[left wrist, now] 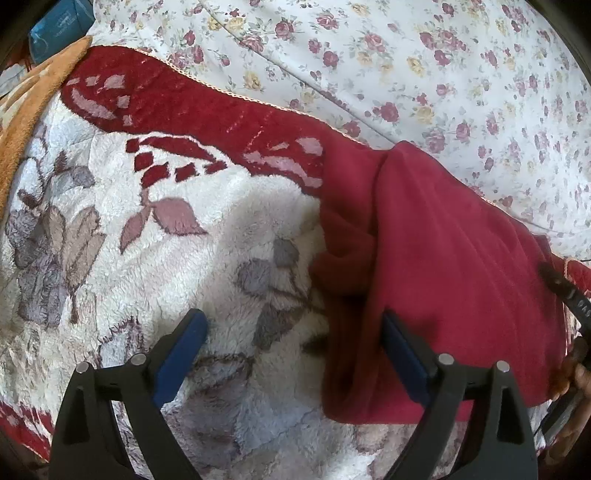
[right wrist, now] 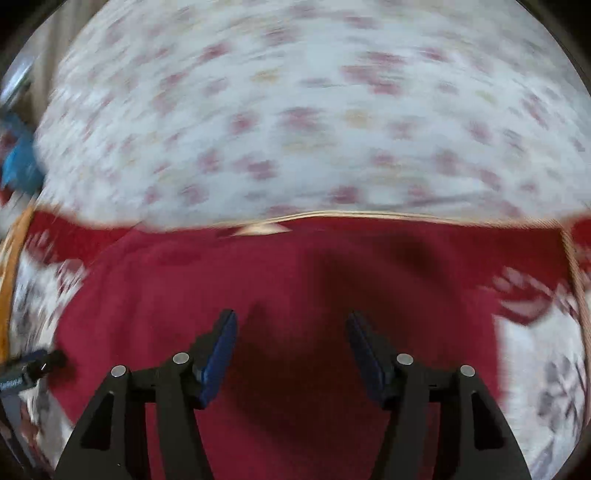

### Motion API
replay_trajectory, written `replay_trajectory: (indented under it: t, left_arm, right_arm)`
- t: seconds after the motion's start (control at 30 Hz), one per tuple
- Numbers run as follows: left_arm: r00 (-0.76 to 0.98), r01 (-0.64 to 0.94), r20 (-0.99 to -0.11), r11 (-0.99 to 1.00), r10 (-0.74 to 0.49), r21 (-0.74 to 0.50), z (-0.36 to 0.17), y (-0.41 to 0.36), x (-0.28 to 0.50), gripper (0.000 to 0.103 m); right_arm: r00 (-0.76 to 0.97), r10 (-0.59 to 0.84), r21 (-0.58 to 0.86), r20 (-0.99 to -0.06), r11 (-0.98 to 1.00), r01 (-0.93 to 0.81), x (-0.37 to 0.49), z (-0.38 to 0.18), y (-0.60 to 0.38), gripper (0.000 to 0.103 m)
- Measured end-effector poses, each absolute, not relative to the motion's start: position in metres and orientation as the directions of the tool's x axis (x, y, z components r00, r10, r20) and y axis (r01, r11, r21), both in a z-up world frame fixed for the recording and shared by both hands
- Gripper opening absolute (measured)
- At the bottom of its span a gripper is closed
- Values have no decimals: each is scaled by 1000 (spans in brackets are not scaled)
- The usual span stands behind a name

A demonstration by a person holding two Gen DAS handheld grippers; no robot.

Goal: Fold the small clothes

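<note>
A dark red garment (left wrist: pixel 443 258) lies partly folded on a plush blanket, with a doubled ridge along its left side. My left gripper (left wrist: pixel 291 321) stands open just above the blanket; its right finger (left wrist: pixel 402 354) is at the garment's left edge and its left finger is over bare blanket. At the right edge of this view are a dark part of the right gripper (left wrist: pixel 561 288) and a hand (left wrist: pixel 576 376). In the blurred right wrist view the right gripper (right wrist: pixel 291 317) is open above the red garment (right wrist: pixel 295 266), with nothing between its pads. The left gripper's tip (right wrist: pixel 37 365) shows at the far left.
The plush blanket (left wrist: pixel 166 229) is white with grey flowers and a red border (left wrist: pixel 177 99). Beyond it lies a rose-print sheet (left wrist: pixel 406 55) (right wrist: pixel 295 110). An orange blanket (left wrist: pixel 33 103) and a blue thing (left wrist: pixel 59 26) sit at the far left.
</note>
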State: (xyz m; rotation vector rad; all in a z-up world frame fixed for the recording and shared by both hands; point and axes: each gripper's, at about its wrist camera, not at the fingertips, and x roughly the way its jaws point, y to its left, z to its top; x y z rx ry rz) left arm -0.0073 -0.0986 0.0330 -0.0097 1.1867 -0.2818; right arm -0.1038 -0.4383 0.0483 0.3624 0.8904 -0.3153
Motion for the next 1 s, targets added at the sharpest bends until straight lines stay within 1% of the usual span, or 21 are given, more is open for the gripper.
replay_trajectory:
  t: [0.03,0.1,0.17,0.27,0.4,0.47,0.57,0.7,0.8,1.0]
  left_arm:
    - [345,209,-912,966,-220,-154,33,-99,-7,94]
    - [346,205,-913,967,-217,-152,32,-100,-6,95]
    - [351,203,-913,969,-207,-142,31,-101,-5,97]
    - [359,199,-912,971,-196,-130,29,-103,-4,98]
    - [372,204,-908,972,-190,-120,29,-103,-6,98]
    - [375,204,-907,972,-190,-119,29,-103,-7,98]
    - [373,204,-908,972,-190,-119,29,-103,-7,98]
    - [371,205,-909,971,-191,-121,29,-103,-8,98]
    - [374,199,-907,972,-195,-127,34,-102,-8,98]
    - [439,193,-875,973,-203,-129,53,-99,-13,98]
  right_arm:
    - [592,-124,199,-796,870,451,-112,47,-454,67]
    - [563,-152,192,-812,842,503,-119,40,-473,67]
    - [572,-131,215,-810,841,496,-120,31,-482,67]
    - [564,-145,185,-813,854,486,-116,38,-471,68]
    - [597,-114,210,-794,870,446,-113,54,-454,75]
    - [593,-119,199,-796,874,443,-107,55,-448,75]
    - [570,-128,194,-811,861,470,-98,49,-452,75]
    - [532,-173,154,-829,844,514,-89,32,-462,75]
    - [525,-156,178,-837,829,530,-85,19,-471,75]
    - [499,-209,92,-841,853,513,-85,23,-454,75]
